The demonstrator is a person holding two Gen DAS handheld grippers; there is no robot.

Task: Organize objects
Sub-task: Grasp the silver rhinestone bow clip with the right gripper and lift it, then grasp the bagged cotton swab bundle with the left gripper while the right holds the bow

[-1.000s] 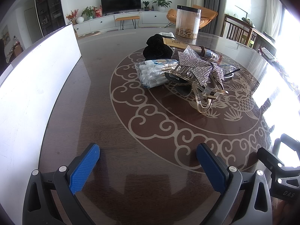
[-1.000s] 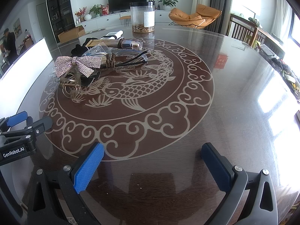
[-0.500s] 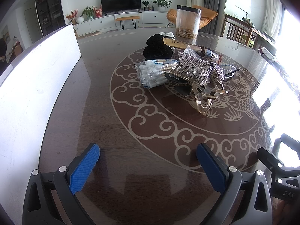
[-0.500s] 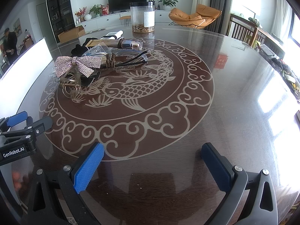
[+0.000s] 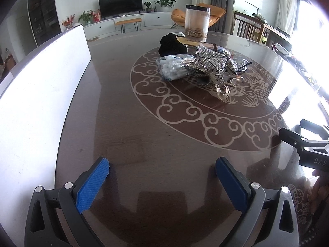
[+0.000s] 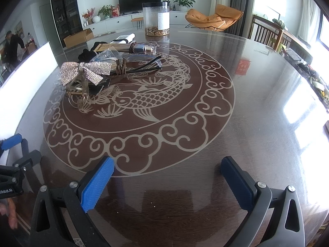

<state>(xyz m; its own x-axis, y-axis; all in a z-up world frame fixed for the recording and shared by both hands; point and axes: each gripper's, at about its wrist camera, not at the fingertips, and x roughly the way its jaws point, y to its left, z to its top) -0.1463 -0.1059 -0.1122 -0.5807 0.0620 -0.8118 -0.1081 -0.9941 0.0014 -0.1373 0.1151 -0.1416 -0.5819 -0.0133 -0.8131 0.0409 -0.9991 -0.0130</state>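
Two grippers hang low over a round desk (image 5: 115, 107), both with jaws spread wide and nothing between them.

Left wrist view: the left gripper (image 5: 162, 182) fills the bottom of the frame, its blue pads (image 5: 92, 183) far apart above bare wood. A heap of objects lies at upper centre: a bag of white tubes (image 5: 172, 68), just right of it a rhinestone bow (image 5: 216, 59) on a clear hair claw (image 5: 221, 86), and behind them a black cloth (image 5: 171, 45). A clear jar (image 5: 197, 23) stands further back. A white board (image 5: 41, 94) runs along the left edge. Part of the right gripper shows at the right edge.

Right wrist view: the right gripper (image 6: 167, 181) sits at the bottom. The heap is at upper left, well apart from it: bow (image 6: 86, 72), claw (image 6: 79, 93), a dark vial (image 6: 141, 48), and black glasses (image 6: 144, 66). The jar (image 6: 156, 21) stands at top centre. The left gripper shows at the lower left edge.
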